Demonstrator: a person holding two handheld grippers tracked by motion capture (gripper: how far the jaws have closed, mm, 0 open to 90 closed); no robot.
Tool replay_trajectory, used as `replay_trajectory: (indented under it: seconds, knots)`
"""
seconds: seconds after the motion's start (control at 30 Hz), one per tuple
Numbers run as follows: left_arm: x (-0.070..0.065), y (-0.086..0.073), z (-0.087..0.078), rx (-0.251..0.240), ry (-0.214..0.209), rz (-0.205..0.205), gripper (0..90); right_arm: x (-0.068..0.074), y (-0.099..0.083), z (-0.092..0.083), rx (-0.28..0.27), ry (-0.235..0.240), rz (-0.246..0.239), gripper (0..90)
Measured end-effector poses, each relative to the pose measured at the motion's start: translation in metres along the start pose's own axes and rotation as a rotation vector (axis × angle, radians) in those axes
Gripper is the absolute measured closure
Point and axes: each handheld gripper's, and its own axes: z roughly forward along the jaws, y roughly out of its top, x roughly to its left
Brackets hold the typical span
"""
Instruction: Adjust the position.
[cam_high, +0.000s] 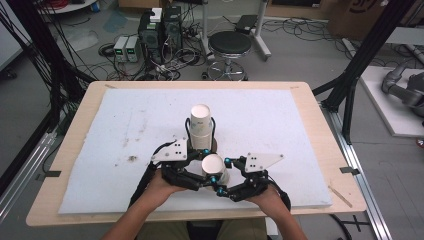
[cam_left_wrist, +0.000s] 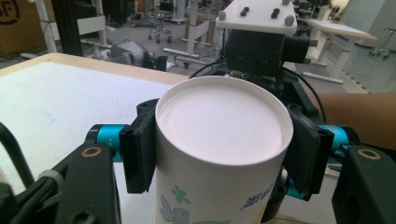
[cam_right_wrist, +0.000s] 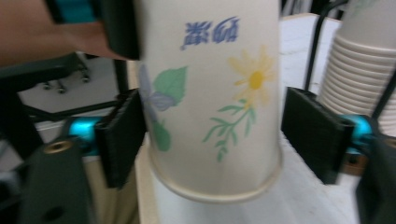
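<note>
A single flower-printed paper cup (cam_high: 214, 164) is upside down near the table's front edge, between both grippers. My left gripper (cam_high: 210, 166) is shut on its upper part, and its pads (cam_left_wrist: 138, 150) press both sides of the cup (cam_left_wrist: 219, 140). My right gripper (cam_right_wrist: 215, 135) straddles the cup (cam_right_wrist: 210, 93) lower down, near the rim. Its left pad (cam_right_wrist: 122, 135) touches the wall, and its right pad (cam_right_wrist: 310, 133) stands a little off it. A tall stack of upside-down cups (cam_high: 201, 126) stands just behind. I cannot tell whether the single cup rests on the mat.
A white foam mat (cam_high: 125, 130) covers most of the wooden table (cam_high: 75, 120). The cup stack (cam_right_wrist: 364, 70) is close to my right gripper's right jaw. A stool (cam_high: 229, 47), computer boxes and cables are on the floor beyond the table.
</note>
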Motion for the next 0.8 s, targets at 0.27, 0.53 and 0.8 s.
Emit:
replay_trajectory:
  seconds: [0.27,0.53,0.8]
  knots:
    - [0.001,0.000,-0.002,-0.005,0.004,-0.009,36.2,0.000,0.002,0.000,0.013,-0.001,-0.040,35.7]
    - [0.001,-0.002,0.000,0.037,0.077,-0.042,12.6,0.001,0.004,0.000,0.053,-0.012,-0.051,37.2]
    - [0.000,0.000,-0.011,0.073,0.052,-0.026,12.6,0.001,0.008,-0.002,0.155,-0.037,-0.114,37.2]
